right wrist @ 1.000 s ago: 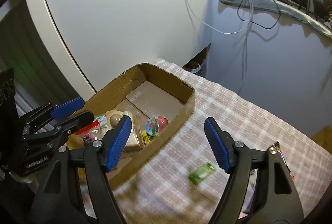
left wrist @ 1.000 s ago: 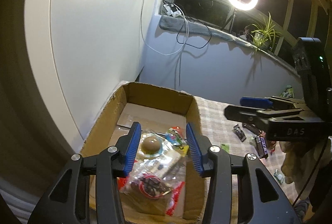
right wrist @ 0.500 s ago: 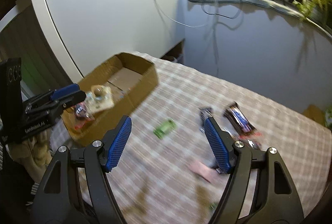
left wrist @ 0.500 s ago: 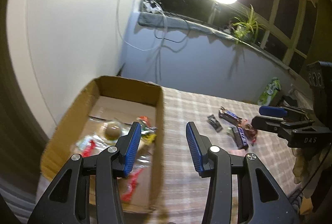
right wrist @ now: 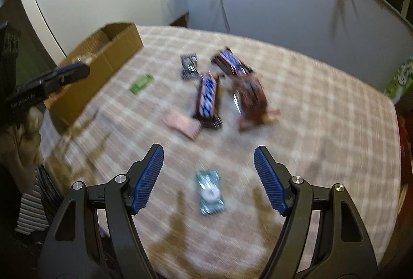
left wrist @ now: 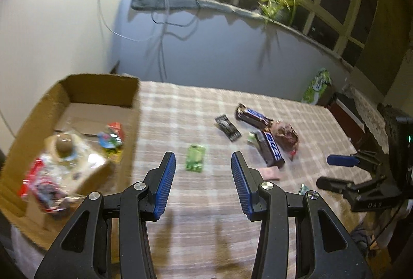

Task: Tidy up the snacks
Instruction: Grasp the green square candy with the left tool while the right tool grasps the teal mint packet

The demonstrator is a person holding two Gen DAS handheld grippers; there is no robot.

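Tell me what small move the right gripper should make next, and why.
Probably lower the right gripper onto the teal packet: its jaws are open and empty, the packet lies on the tablecloth between them, still outside the cardboard box.

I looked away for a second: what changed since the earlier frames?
Both grippers swung from over the cardboard box toward the loose snacks. The left gripper now faces the green packet; the right gripper frames the teal packet. Both are open and empty, as before. The snacks have not moved.
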